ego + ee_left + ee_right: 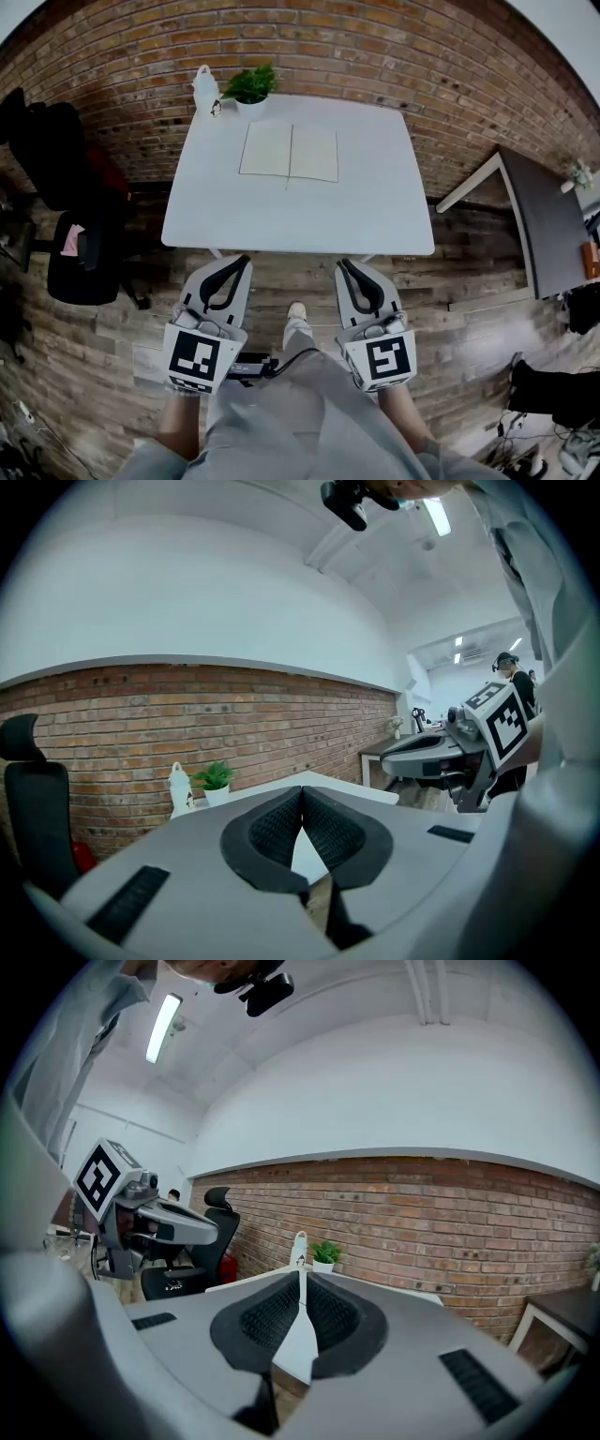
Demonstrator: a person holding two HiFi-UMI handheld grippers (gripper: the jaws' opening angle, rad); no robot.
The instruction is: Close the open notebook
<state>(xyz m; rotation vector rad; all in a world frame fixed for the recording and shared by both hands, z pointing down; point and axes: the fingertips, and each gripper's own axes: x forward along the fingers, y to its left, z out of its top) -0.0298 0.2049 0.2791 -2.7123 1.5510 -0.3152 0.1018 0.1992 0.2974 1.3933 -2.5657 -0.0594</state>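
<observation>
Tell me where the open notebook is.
In the head view, the open notebook lies flat on the white table, toward its far edge, just in front of the potted plant.

In the head view, the open notebook with cream pages (289,151) is shown too small for any writing to be made out. The small white bottle-shaped object (205,91) cannot be identified. The dark grey desk (544,225) is cut off by the right edge. In the gripper views, the white square table (337,782) is largely hidden behind the left gripper (302,789) and the right gripper (301,1276).
</observation>
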